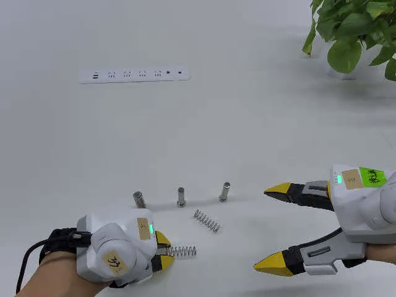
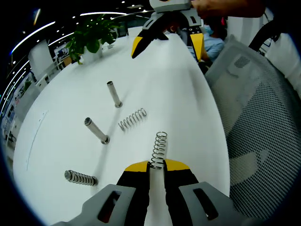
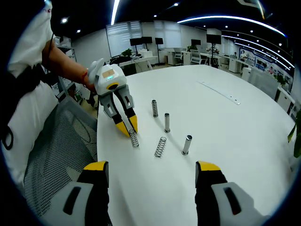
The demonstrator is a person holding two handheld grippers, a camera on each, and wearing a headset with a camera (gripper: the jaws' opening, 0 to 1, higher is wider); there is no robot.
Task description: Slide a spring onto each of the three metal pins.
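Three metal pins stand in a short row on the white table [image 1: 260,124]. The middle pin [image 1: 181,197] has nothing on it. Just to its left is the pin with a spring [image 1: 139,199] coiled around its shaft. Just to its right is another bare pin [image 1: 224,192]. A loose spring [image 1: 206,221] lies flat on the table near the middle pin, on the person's side of it and a little to the right, and it touches nothing.

The left gripper [image 1: 166,250] is nearer the person than the middle pin and off to its left. Its yellow-tipped jaws are closed to a thin gap on one end of a held spring [image 2: 159,149], which sticks straight out past the tips. A tan sticker [image 1: 116,264] on the white body carries handwriting that cannot be read, and a small green light [image 1: 150,229] glows near it.

The right gripper [image 1: 263,229] is well to the right of the middle pin. Its jaws are spread wide with nothing between them. Its body bears a tan label [image 1: 352,179] and a green label [image 1: 372,177] with dark scrawl too small to read.

Far beyond the middle pin lies a white power strip [image 1: 134,74], and any print on it is too small to make out. A leafy plant [image 1: 356,31] stands far behind the middle pin and to the right.
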